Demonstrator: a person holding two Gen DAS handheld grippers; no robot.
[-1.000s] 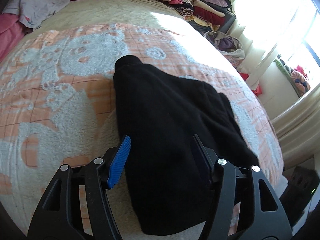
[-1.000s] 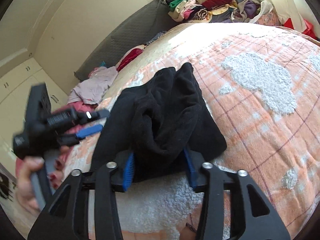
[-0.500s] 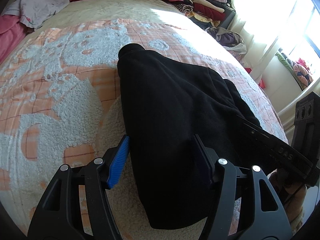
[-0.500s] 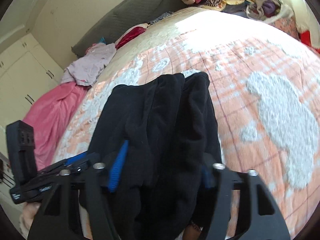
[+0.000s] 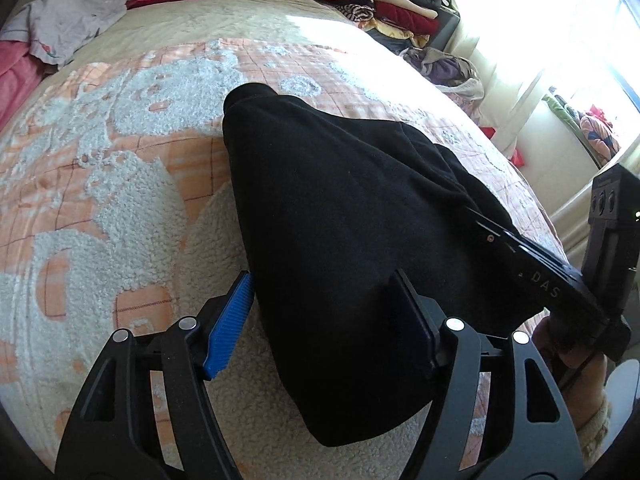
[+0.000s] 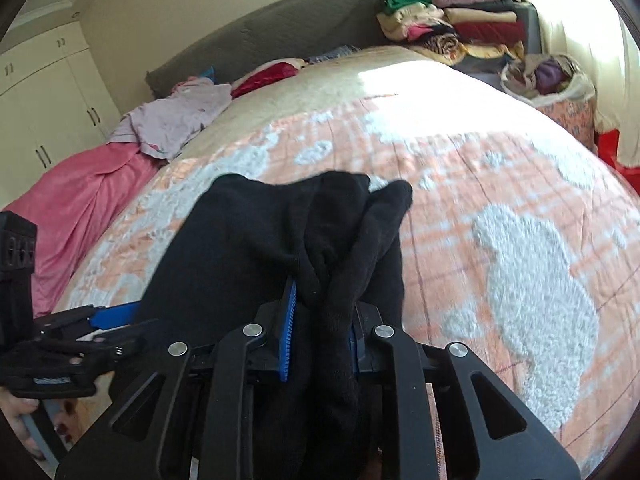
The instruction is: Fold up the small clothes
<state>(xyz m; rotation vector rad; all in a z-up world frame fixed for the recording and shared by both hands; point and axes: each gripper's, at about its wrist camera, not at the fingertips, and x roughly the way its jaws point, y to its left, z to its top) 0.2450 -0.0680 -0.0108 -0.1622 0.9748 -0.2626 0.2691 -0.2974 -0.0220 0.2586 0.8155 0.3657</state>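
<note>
Black garment [image 5: 340, 240] lies bunched; right tongs [image 6: 322, 344] closing on it, left tongs [image 5: 324, 320] opening.

Daylight from window [image 5: 560, 28] at upper right, blown out to white in both views. Sunlit patch on bedspread [image 6: 404, 76] overexposed. Black garment [image 5: 340, 220] reads as near-flat dark mass, folds barely resolved. Strong fisheye: bed bulges, dark vignette at corners. Left wrist view sharp; right wrist view shows slight motion smear on bedspread pattern
</note>
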